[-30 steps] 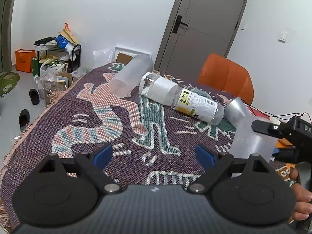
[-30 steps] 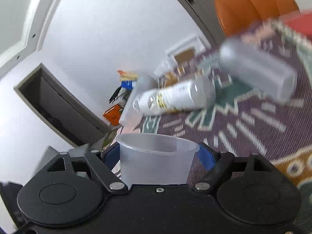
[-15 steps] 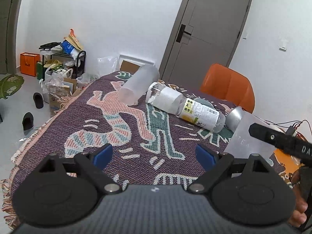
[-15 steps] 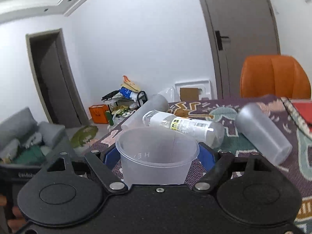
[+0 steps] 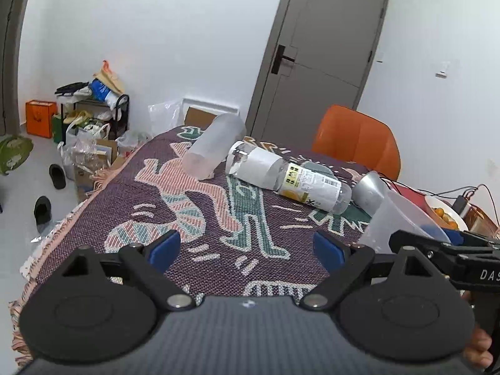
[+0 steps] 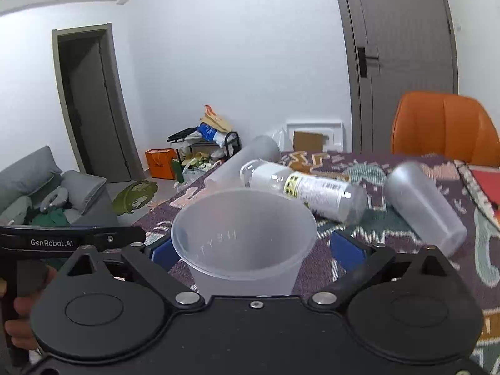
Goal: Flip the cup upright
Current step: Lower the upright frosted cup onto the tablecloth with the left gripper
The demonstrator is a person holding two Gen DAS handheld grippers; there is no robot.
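A clear plastic cup (image 6: pixel 243 240) stands mouth-up between my right gripper's (image 6: pixel 254 251) blue pads. The pads stand a little wider than the cup, so the gripper looks open around it. The same cup (image 5: pixel 393 222) shows at the right of the left wrist view, on the patterned cloth (image 5: pixel 193 215). My left gripper (image 5: pixel 247 247) is open and empty, low over the cloth to the left of the cup.
A frosted cup (image 6: pixel 425 209) lies on its side to the right, a labelled bottle (image 6: pixel 306 190) lies in the middle, and a tall frosted tumbler (image 5: pixel 215 150) lies beyond it. An orange chair (image 5: pixel 359 140) stands behind the table. A plate of oranges (image 5: pixel 443 212) sits at the right edge.
The right gripper swung from tilted to level, bringing the cup upright and down to the cloth. Its pads have spread away from the cup. The left gripper rose slightly.
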